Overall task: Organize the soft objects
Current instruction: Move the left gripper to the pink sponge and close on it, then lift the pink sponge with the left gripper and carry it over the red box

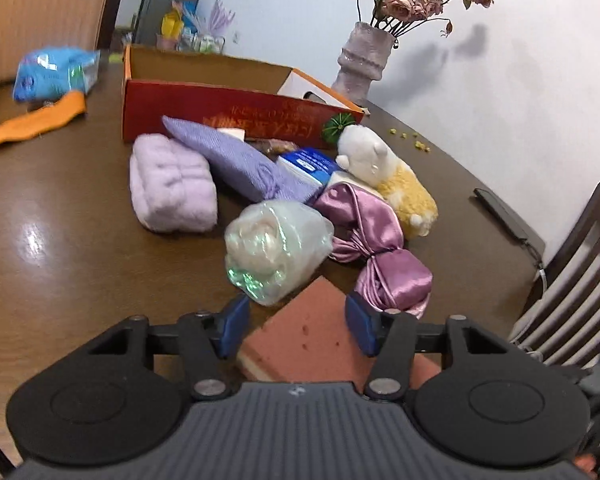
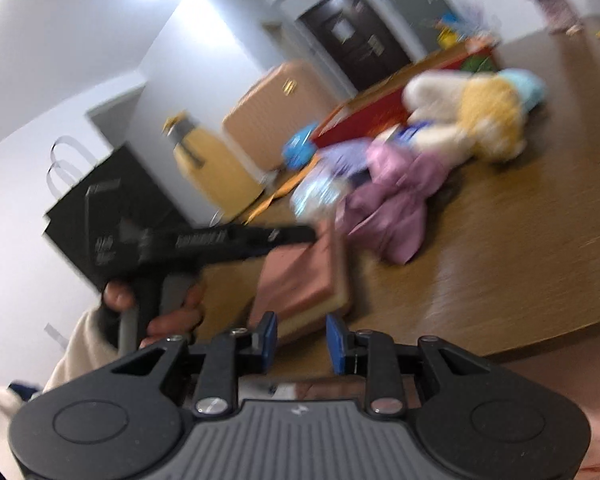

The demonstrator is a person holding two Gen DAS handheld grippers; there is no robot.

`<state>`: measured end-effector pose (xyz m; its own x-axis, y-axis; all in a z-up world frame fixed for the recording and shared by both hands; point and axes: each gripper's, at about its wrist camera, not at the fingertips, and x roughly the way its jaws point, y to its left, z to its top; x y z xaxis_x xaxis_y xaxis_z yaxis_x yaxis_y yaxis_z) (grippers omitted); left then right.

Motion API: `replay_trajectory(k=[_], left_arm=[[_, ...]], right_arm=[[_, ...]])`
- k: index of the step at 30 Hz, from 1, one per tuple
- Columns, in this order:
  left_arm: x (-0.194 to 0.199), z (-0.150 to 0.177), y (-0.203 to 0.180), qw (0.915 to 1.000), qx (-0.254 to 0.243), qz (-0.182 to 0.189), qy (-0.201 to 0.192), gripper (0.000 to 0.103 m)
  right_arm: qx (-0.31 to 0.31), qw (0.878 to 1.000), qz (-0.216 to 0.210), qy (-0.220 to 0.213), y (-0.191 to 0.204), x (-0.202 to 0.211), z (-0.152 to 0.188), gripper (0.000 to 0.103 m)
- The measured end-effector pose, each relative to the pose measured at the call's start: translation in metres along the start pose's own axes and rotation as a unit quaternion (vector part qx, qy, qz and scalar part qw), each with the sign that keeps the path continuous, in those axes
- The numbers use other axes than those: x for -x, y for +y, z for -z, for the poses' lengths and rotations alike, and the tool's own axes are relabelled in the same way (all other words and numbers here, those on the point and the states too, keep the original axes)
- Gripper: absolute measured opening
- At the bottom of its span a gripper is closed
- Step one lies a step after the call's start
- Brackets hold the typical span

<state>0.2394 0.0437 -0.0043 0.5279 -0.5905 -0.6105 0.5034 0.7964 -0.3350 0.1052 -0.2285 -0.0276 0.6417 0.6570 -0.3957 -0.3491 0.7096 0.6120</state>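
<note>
A pink sponge (image 1: 312,344) with a cream underside lies at the near side of the brown table (image 1: 60,240). My left gripper (image 1: 298,326) is open and straddles its far corner; the sponge looks unsquashed. In the blurred right wrist view, the left gripper (image 2: 310,235) reaches that same corner of the sponge (image 2: 296,276). My right gripper (image 2: 302,338) is open, its pads apart just short of the sponge's near end. Behind lie a lilac towel roll (image 1: 172,188), a purple pouch (image 1: 240,156), a shiny bag (image 1: 276,248), a pink satin bundle (image 1: 380,248) and a white-and-yellow plush (image 1: 388,172).
An open red box (image 1: 228,108) stands behind the pile, with a vase of dried roses (image 1: 364,64) at the back right. A blue bag (image 1: 52,74) and an orange cloth (image 1: 32,124) lie far left. A black case (image 1: 508,216) and a chair (image 1: 572,280) are on the right.
</note>
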Motion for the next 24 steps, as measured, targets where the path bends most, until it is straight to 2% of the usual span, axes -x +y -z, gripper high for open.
replay_trajectory(k=[3,4,6,9,13,17,20,21,23,24], left_arm=[[0.007,0.005,-0.002,0.9999,0.008,-0.008,0.003,0.048],[0.011,0.007,-0.003,0.9996,0.011,-0.024,-0.001,0.048],[0.023,0.011,-0.004,0.9986,0.027,-0.045,-0.003,0.038],[0.040,0.019,-0.005,0.9979,0.047,-0.043,-0.010,0.041],[0.039,0.026,0.002,0.9961,0.077,-0.043,-0.008,0.040],[0.036,0.023,0.008,0.9949,0.090,-0.046,-0.011,0.048],[0.035,0.023,0.010,0.9948,0.095,-0.035,-0.007,0.046],[0.035,0.024,0.010,0.9950,0.096,-0.029,-0.008,0.042],[0.034,0.025,0.010,0.9945,0.103,-0.016,-0.005,0.041],[0.035,0.025,0.009,0.9943,0.104,-0.023,-0.005,0.040]], right_arm=[[0.004,1.000,0.000,-0.001,0.007,-0.015,0.002,0.028],[-0.001,1.000,0.003,-0.008,0.007,-0.018,0.001,0.028],[-0.007,1.000,0.013,-0.015,0.007,-0.024,-0.005,0.028],[0.002,0.999,0.035,-0.024,0.007,-0.030,-0.017,0.029],[0.009,0.998,0.054,-0.011,0.002,-0.043,-0.030,0.030],[0.014,0.998,0.064,-0.017,0.002,-0.042,-0.035,0.030],[0.008,0.998,0.053,-0.027,0.002,-0.033,-0.027,0.034],[0.007,0.998,0.050,-0.024,0.001,-0.033,-0.025,0.034],[0.006,0.999,0.050,-0.017,0.000,-0.035,-0.022,0.034],[0.006,0.999,0.048,-0.015,0.000,-0.038,-0.022,0.034]])
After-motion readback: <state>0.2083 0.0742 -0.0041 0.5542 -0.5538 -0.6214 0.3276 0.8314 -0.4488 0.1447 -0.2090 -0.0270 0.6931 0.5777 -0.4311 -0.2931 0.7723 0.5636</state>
